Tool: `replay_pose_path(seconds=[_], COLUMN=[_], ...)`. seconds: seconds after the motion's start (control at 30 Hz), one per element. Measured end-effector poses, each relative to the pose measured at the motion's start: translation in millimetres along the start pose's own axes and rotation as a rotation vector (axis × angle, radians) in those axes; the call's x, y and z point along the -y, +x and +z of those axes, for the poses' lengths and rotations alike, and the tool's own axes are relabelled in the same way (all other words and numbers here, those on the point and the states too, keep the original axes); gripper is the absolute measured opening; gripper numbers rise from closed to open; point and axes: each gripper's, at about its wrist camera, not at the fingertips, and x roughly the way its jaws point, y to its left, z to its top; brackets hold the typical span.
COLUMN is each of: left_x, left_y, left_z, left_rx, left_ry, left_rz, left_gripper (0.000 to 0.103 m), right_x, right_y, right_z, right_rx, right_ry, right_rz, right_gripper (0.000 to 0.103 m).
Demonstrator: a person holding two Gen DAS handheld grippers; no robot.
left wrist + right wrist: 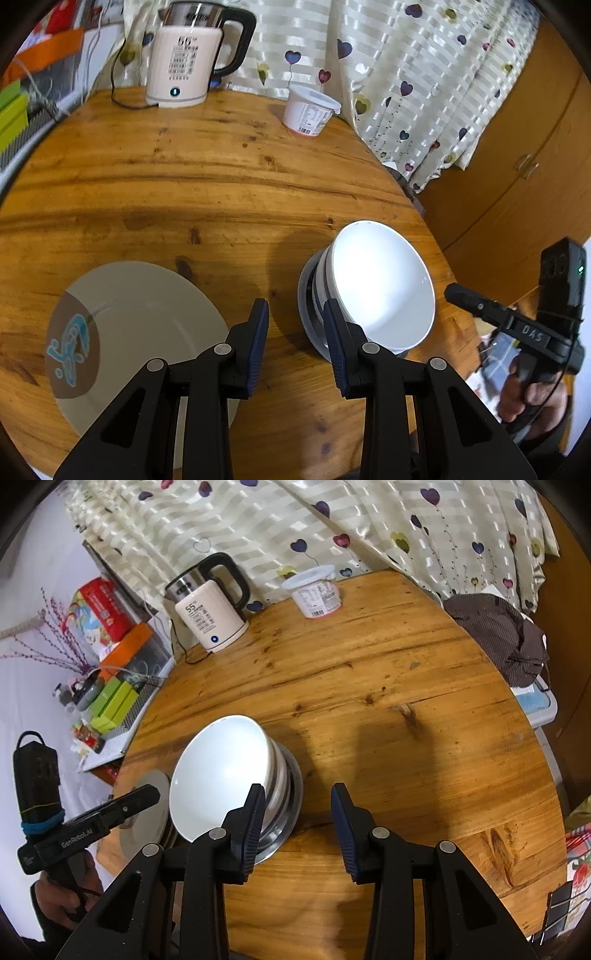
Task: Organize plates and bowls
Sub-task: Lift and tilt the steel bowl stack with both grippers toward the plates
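Both the left gripper [295, 325] and right gripper [298, 812] gape empty beside the stacked bowls [380, 284] near the table [207, 177] edge.

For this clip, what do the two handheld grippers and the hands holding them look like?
Both are matte black, with dark blue ribbed pads and silver pivot pins. The left gripper carries white "GenRoboAI" lettering and a blue band around its top-mounted black box. The right gripper carries "DAS" lettering and a box with a green light. A bare right hand grips its handle; a thin black cable hangs there.
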Motion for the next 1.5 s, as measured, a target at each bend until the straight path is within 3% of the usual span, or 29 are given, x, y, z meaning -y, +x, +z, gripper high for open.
replay_pose_path(seconds=[0.07, 0.53, 0.77, 0.97, 1.23, 1.5], left_x=[-3, -10, -16, -21, -24, -29], left_y=[4, 29, 34, 41, 43, 45], left_z=[0, -1, -1, -1, 0, 1], left_rx=[-0.012, -0.095, -0.114, -0.141, -0.153, -0.154], left_ry=[-0.015, -0.023, -0.037, -0.06, -0.063, -0.079], left_rz=[-0.012, -0.062, -0.091, -0.162, -0.228, -0.266], left_gripper=[0.032, 0.032, 0.032, 0.019, 0.007, 0.007], right_x=[3, 23, 27, 32, 35, 32], right_y=[3, 33, 43, 45, 44, 43], right_z=[0, -2, -1, 1, 1, 1], right_rx=[-0.006, -0.101, -0.134, -0.143, -0.139, -0.128], right_ry=[0.009, 0.081, 0.113, 0.143, 0.159, 0.16], right_rz=[0.002, 0.082, 0.159, 0.228, 0.251, 0.248], right_gripper=[0.029, 0.015, 0.014, 0.007, 0.006, 0.006])
